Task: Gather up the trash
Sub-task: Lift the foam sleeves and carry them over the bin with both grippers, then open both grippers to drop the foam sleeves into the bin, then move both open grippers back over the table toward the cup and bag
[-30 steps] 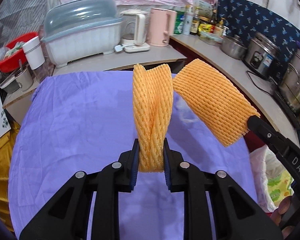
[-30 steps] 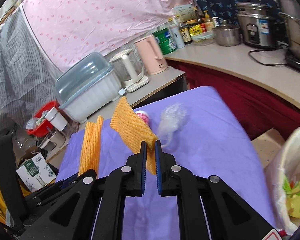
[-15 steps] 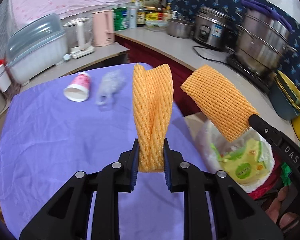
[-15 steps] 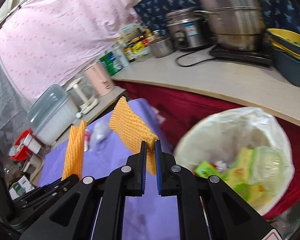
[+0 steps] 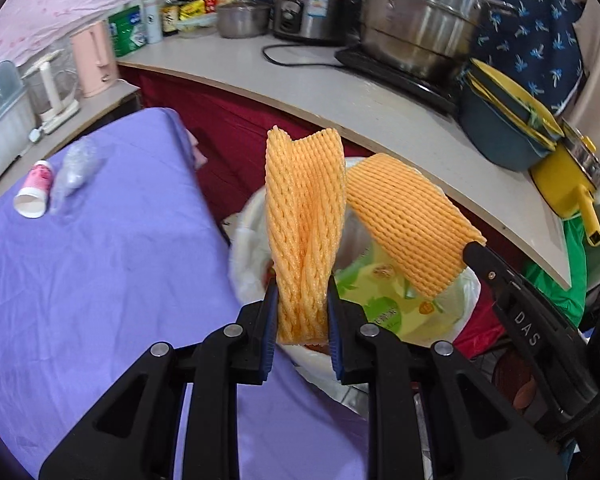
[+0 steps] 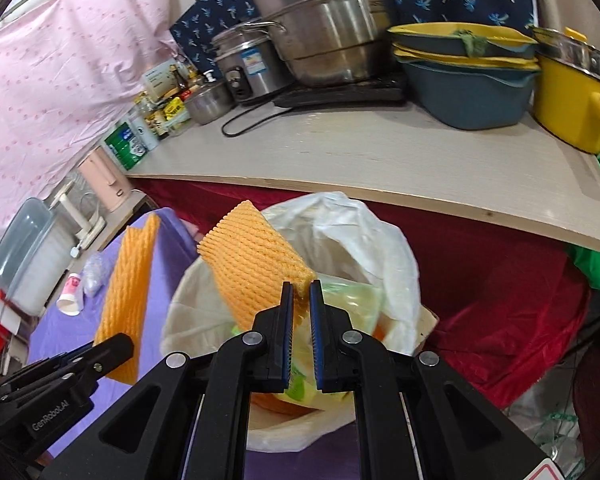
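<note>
An orange foam net sleeve [image 5: 306,232], ribbed and matt with a soft woven mesh texture, sits between matt black plastic gripper fingers [image 5: 260,332] with ridged blue rubber-looking pads. A second orange foam net sleeve [image 6: 256,268] has the same knobbly, spongy surface. The thin white plastic bin liner [image 6: 364,240] is crinkled and slightly shiny. The purple cloth table cover [image 5: 100,260] is matt and lightly creased. The large steel stacked pot [image 5: 424,12] is brushed metal with a dull gleam. The pale countertop [image 6: 380,152] looks like smooth matt laminate with a faint wood grain. A dark red cloth [image 6: 480,272] below it has a satin sheen. The white paper cup [image 5: 34,196] looks smooth.
</note>
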Demonstrator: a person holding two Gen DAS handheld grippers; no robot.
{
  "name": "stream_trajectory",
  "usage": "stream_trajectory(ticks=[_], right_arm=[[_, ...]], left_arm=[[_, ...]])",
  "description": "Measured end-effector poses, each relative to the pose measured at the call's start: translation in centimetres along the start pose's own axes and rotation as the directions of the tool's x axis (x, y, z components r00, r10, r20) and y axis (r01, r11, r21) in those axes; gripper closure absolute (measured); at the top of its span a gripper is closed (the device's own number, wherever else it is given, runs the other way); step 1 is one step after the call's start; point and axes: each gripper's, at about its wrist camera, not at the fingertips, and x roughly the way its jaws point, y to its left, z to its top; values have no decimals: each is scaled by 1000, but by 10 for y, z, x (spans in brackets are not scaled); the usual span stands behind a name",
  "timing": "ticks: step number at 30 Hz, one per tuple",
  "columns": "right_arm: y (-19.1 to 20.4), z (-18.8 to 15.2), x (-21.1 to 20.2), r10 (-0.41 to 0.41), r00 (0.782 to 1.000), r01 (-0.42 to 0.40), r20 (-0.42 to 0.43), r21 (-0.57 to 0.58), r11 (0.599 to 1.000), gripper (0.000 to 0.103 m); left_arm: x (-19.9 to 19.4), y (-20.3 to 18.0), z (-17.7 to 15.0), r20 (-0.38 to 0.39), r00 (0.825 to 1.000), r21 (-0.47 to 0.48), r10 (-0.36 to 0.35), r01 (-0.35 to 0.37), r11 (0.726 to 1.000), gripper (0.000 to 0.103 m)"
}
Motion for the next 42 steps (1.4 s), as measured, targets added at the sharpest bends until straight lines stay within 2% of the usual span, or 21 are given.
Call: stream_trajectory(ticks=[6, 9, 11, 13, 15, 17, 19, 30, 42], right_arm=[[-17, -7, 16, -47, 999, 47, -25, 27, 999, 94], [-16, -8, 23, -47, 998, 49, -39, 37, 998, 94], [-14, -6, 24, -40, 998, 41, -41, 42, 998, 92], [-12, -3, 24, -31, 999, 33, -34, 50, 998, 90], [-8, 2, 21, -18, 1000, 19, -20, 58, 998, 88], [-3, 8, 19, -4, 1000, 4, -6, 59, 998, 81], [3, 14, 16, 18, 1000, -18, 6, 60, 998, 78], [26, 28, -2, 64, 997, -65, 49, 28, 997, 77], [58, 13, 0, 100, 995, -100, 9, -34, 994, 77]], left_arm=[[31, -13, 1, -58, 998, 21, 12, -11, 1000, 80], [38, -10, -2, -73, 997, 19, 28, -27, 999, 74], [39, -8, -2, -75, 997, 12, 28, -27, 1000, 69], [38, -4, -3, -71, 997, 0, 38, -38, 999, 57], [35, 0, -1, -59, 997, -16, 41, -42, 999, 50], [32, 3, 1, -52, 997, -20, 49, -50, 999, 45], [31, 5, 1, -48, 997, -22, 58, -59, 998, 39], [21, 17, 1, -32, 997, -39, 75, -77, 996, 38], [3, 55, 1, 3, 992, -111, 123, -122, 986, 38]])
